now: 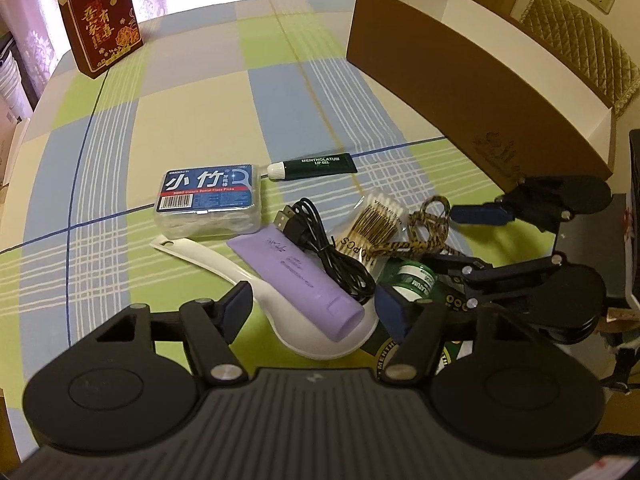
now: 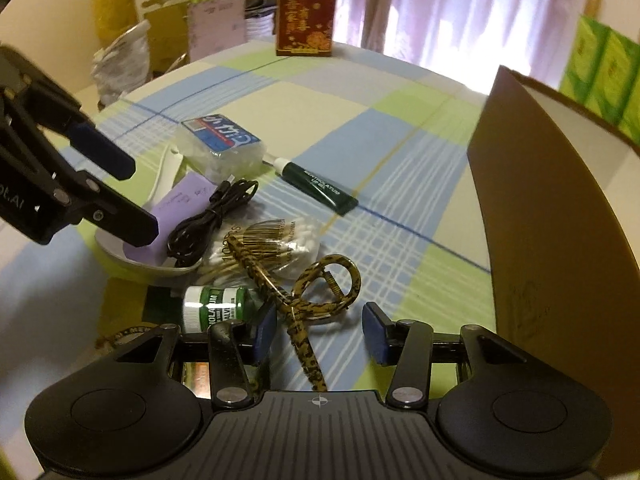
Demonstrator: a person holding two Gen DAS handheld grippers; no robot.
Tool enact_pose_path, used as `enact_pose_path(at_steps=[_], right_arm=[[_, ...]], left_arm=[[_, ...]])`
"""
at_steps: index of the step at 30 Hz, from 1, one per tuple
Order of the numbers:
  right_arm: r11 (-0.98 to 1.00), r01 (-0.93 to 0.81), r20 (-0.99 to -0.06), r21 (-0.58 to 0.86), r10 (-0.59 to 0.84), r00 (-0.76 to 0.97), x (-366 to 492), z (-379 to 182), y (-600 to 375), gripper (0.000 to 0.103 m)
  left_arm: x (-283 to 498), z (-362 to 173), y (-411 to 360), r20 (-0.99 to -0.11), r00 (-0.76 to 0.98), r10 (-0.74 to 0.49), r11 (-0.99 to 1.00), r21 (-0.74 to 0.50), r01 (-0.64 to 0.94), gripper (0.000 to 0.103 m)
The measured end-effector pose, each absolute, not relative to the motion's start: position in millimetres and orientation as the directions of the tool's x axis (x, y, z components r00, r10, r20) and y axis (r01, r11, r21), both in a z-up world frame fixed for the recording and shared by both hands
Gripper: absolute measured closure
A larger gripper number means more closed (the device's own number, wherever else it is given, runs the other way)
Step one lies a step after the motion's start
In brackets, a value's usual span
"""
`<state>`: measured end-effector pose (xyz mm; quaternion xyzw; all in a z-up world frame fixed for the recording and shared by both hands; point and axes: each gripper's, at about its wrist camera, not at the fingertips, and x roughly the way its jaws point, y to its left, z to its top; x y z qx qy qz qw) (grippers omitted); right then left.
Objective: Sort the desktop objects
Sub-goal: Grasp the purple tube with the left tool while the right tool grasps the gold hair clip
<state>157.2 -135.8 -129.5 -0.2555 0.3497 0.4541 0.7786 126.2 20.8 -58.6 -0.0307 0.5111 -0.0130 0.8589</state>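
Low — both hand-held grippers [image 1: 312, 312] [image 2: 316, 334] tilted tableward

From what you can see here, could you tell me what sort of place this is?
Most likely a home dining room: a table with a checked cloth, curtains behind it, and a padded chair.

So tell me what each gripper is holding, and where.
Nothing held. Left gripper straddles the purple tube; right gripper straddles the leopard-print hair clip. Pads not pressing.
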Motion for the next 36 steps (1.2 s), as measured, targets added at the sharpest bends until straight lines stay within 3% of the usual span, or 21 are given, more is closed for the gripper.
enact_pose_path(at_steps=[2, 3, 4, 7, 11, 19, 26, 28, 31, 36], right_arm=[[0.453, -0.888, -0.78, -0.073, 0.529, 0.335, 158, -132, -135, 0.06], [0.451, -0.891, -0.785, -0.057, 0.531, 0.319, 159, -133, -136, 0.077], [0.46, -0.887, -0.79, -0.045, 0.526, 0.313, 159, -133, -136, 0.086], [0.525, -0.85, -0.798, -0.044, 0.494, 0.346, 162, -131, -141, 0.098], [0.592, -0.805, -0.811, -0.017, 0.463, 0.358, 165, -126, -157, 0.1], [0.633, -0.774, -0.823, 0.018, 0.449, 0.348, 154, -119, -179, 0.1], [0.624, -0.781, -0.833, 0.021, 0.443, 0.332, 140, -113, -185, 0.1], [0.623, -0.782, -0.827, 0.003, 0.441, 0.348, 138, -111, -185, 0.091], [0.64, -0.768, -0.81, -0.042, 0.428, 0.401, 136, -108, -184, 0.027], [0.658, -0.752, -0.796, -0.047, 0.43, 0.426, 143, -108, -183, 0.027]], left_arm=[[128, -60, 21, -0.879, 0.473, -0.054, 0.998, -0.066, -0.01, 0.041], [129, -61, 20, -0.88, 0.472, -0.054, 0.998, -0.066, -0.008, 0.041], [130, -61, 20, -0.88, 0.471, -0.056, 0.998, -0.066, -0.006, 0.041], [133, -65, 19, -0.886, 0.461, -0.056, 0.998, -0.063, 0.0, 0.045], [136, -70, 18, -0.893, 0.445, -0.066, 0.997, -0.07, 0.007, 0.054], [147, -85, 22, -0.912, 0.402, -0.085, 0.995, -0.1, -0.018, 0.054], [138, -89, 29, -0.915, 0.393, -0.091, 0.996, -0.083, 0.039, 0.072], [132, -90, 35, -0.919, 0.384, -0.087, 0.996, -0.076, 0.043, 0.075], [132, -92, 43, -0.921, 0.38, -0.089, 0.996, -0.089, 0.017, 0.076], [144, -94, 34, -0.911, 0.406, -0.067, 0.998, -0.055, 0.04, 0.073]])
